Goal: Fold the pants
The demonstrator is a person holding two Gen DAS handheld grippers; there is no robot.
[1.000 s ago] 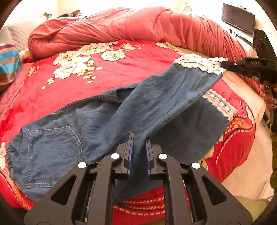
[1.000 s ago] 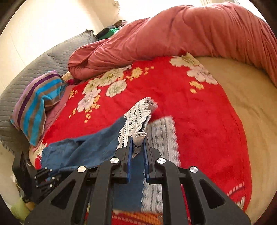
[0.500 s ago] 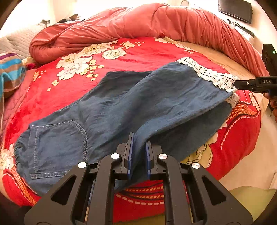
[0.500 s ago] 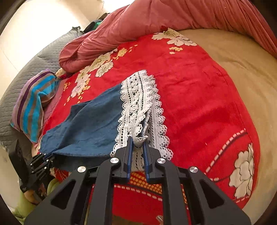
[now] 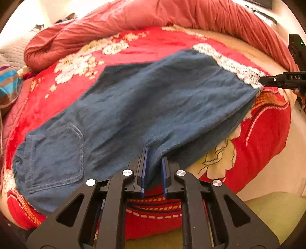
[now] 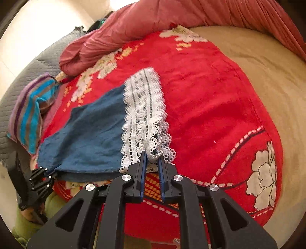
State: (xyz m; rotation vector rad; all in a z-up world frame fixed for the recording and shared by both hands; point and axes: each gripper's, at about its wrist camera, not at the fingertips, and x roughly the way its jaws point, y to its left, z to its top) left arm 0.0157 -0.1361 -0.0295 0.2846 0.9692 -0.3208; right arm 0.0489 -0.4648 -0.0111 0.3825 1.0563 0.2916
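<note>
Pants point(image 5: 153, 99) lie doubled leg over leg on red blanket point(image 6: 210, 99); left tongs point(image 5: 153, 164) clamp denim edge, right tongs point(image 6: 152, 162) clamp lace hem point(image 6: 143, 115).

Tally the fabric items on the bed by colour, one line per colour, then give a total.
Blue: 1, the denim pants with white lace hems
Red: 1, the floral blanket
Pink: 1, the bunched quilt
Striped: 1, the multicolour cloth
Grey: 1, the quilted cover
Beige: 1, the sheet
Total: 6
</note>
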